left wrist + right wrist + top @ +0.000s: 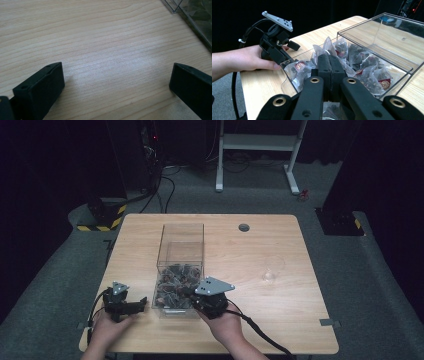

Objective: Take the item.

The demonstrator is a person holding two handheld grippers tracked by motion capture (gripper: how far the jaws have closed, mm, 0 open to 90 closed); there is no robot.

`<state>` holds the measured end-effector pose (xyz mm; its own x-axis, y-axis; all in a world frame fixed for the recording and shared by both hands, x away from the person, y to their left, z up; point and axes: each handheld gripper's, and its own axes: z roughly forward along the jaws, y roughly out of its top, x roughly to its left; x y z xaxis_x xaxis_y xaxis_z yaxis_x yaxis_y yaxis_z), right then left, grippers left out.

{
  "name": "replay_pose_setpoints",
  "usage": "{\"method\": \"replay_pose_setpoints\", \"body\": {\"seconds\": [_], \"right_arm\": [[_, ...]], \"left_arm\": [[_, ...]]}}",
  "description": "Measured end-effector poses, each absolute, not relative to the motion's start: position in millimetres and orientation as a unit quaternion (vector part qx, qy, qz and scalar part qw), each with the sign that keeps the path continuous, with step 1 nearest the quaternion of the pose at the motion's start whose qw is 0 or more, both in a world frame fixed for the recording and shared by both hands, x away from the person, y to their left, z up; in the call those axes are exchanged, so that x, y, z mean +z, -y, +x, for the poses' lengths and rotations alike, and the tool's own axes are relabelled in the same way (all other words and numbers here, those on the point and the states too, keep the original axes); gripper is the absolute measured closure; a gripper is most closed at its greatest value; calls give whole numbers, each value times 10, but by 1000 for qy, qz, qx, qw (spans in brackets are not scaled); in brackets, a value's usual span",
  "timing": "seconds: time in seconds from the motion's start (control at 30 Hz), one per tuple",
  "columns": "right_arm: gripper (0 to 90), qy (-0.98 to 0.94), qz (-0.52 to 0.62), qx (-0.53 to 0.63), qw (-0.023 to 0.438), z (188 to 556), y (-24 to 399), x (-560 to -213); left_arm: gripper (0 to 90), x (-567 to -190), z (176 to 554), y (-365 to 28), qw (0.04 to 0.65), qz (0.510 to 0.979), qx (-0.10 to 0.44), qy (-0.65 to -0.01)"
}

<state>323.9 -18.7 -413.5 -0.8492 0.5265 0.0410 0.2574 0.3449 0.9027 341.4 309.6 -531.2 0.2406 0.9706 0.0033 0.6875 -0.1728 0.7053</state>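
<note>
**Right gripper over the packet box**

My right gripper has its jaws pressed together, nothing visibly between them, just above sachets in the clear box. My left gripper, jaws wide apart, rests on the table just beside that box.

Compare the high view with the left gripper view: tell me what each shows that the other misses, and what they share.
The high view alone shows the small clear cup standing on the table right of the box, the dark packets piled inside the box, and the right tongs at the box's near end. The left gripper view alone shows the left tongs open over bare wood. Both show the wooden table and the clear plastic box.
</note>
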Motion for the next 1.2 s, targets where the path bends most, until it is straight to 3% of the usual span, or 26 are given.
{"method": "replay_pose_setpoints", "body": {"seconds": [1.2], "right_arm": [[900,-787,292,514,178,3376,746,-4077]], "left_arm": [[1,-5311,3414,-3097,299,729,236,-569]]}}
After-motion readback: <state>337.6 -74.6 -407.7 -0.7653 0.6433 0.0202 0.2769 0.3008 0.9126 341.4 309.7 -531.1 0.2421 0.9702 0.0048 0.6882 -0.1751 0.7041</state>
